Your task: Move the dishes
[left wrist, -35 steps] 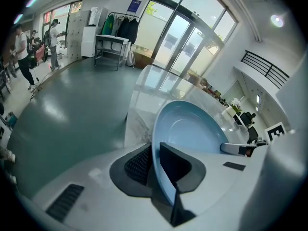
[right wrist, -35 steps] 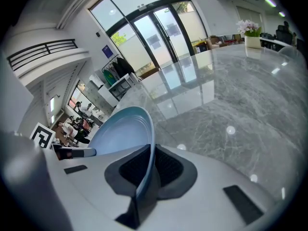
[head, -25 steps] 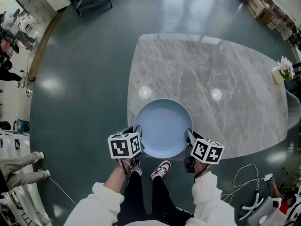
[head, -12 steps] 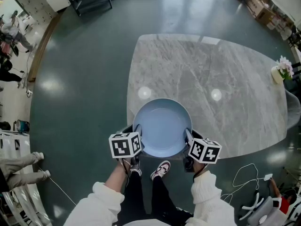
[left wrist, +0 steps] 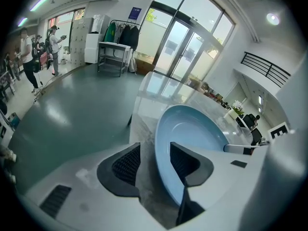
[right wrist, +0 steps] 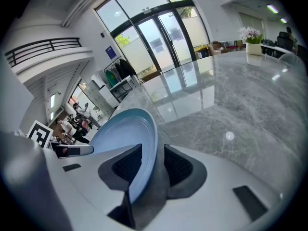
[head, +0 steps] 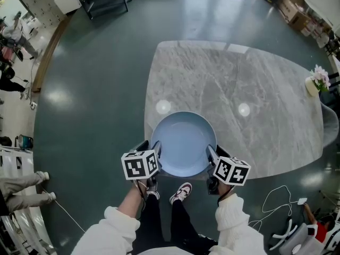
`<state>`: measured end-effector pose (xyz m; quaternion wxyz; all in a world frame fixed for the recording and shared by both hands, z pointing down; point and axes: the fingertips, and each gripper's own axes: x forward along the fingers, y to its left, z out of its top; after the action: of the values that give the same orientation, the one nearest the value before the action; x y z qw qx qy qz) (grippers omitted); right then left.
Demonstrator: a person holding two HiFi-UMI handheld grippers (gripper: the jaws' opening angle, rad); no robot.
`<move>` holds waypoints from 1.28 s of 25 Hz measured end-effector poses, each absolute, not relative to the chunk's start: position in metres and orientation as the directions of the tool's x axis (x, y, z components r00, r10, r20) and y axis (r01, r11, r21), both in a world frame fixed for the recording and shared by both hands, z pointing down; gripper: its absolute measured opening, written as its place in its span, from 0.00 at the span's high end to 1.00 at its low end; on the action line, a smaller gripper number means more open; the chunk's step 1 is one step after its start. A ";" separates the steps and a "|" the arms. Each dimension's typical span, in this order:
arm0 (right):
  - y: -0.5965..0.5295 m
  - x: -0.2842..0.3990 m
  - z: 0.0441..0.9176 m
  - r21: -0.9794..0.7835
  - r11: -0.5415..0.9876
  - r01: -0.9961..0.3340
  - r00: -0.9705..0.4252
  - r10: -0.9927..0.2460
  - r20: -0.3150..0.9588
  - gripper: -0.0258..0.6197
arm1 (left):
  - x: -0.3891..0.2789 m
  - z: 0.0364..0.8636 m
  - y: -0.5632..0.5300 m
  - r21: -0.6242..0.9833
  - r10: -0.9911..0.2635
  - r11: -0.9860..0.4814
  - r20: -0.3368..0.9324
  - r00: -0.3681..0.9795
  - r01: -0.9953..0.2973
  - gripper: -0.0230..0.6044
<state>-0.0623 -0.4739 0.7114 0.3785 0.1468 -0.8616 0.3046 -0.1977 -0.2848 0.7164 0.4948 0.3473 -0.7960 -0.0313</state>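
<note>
A big, open office lobby.
Tall glass doors (left wrist: 180,47) with a coat rack (left wrist: 122,34) beside them and a railed mezzanine (left wrist: 267,69) rise over a polished grey-green floor (head: 95,89); a marble table (head: 255,89) sits at twelve o'clock, potted flowers (head: 317,81) at two, people (head: 10,36) standing at ten.

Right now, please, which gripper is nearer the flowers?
The right gripper, at the blue plate's right rim; the left gripper sits at the opposite rim, farther from the flowers.
</note>
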 end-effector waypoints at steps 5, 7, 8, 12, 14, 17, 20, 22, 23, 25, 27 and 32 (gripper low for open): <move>-0.480 -0.053 0.703 -0.414 0.755 -0.508 -0.678 -0.055 0.733 0.65 | -0.197 0.705 -0.275 0.397 -0.586 0.766 0.755 -0.295 -0.505 0.67; -0.478 -0.045 0.697 -0.415 0.745 -0.522 -0.678 -0.067 0.732 0.65 | -0.190 0.696 -0.267 0.399 -0.583 0.773 0.753 -0.305 -0.493 0.67; -0.476 -0.040 0.693 -0.417 0.740 -0.528 -0.678 -0.072 0.731 0.65 | -0.186 0.692 -0.261 0.400 -0.581 0.777 0.753 -0.309 -0.487 0.67; -0.476 -0.034 0.671 -0.425 0.730 -0.535 -0.695 -0.095 0.713 0.69 | -0.181 0.669 -0.253 0.420 -0.598 0.774 0.730 -0.331 -0.473 0.67; -0.476 -0.029 0.659 -0.423 0.732 -0.535 -0.702 -0.106 0.704 0.72 | -0.176 0.656 -0.254 0.434 -0.617 0.762 0.713 -0.333 -0.481 0.68; -0.471 -0.022 0.638 -0.430 0.733 -0.527 -0.717 -0.112 0.688 0.77 | -0.170 0.629 -0.254 0.442 -0.645 0.736 0.687 -0.333 -0.514 0.72; -0.461 -0.016 0.612 -0.436 0.737 -0.517 -0.733 -0.117 0.671 0.81 | -0.162 0.598 -0.253 0.453 -0.680 0.703 0.655 -0.330 -0.549 0.83; -0.456 -0.014 0.599 -0.445 0.742 -0.501 -0.748 -0.112 0.654 0.83 | -0.157 0.579 -0.256 0.452 -0.700 0.681 0.633 -0.331 -0.576 0.90; -0.454 -0.013 0.594 -0.452 0.745 -0.490 -0.758 -0.108 0.644 0.84 | -0.154 0.571 -0.258 0.449 -0.707 0.673 0.624 -0.333 -0.588 0.92; -0.450 -0.010 0.583 -0.462 0.755 -0.465 -0.777 -0.099 0.622 0.85 | -0.147 0.557 -0.261 0.443 -0.719 0.662 0.604 -0.344 -0.605 0.94; -0.445 -0.007 0.573 -0.457 0.777 -0.432 -0.793 -0.087 0.602 0.86 | -0.143 0.546 -0.264 0.433 -0.729 0.654 0.581 -0.363 -0.620 0.95; -0.440 -0.001 0.546 -0.397 0.844 -0.359 -0.816 -0.078 0.572 0.86 | -0.134 0.521 -0.274 0.401 -0.731 0.661 0.537 -0.421 -0.635 0.95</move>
<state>-0.0007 -0.4401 0.5464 0.2786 0.1189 -0.9190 0.2523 -0.1339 -0.2744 0.5210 0.3527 0.4063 -0.8402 -0.0680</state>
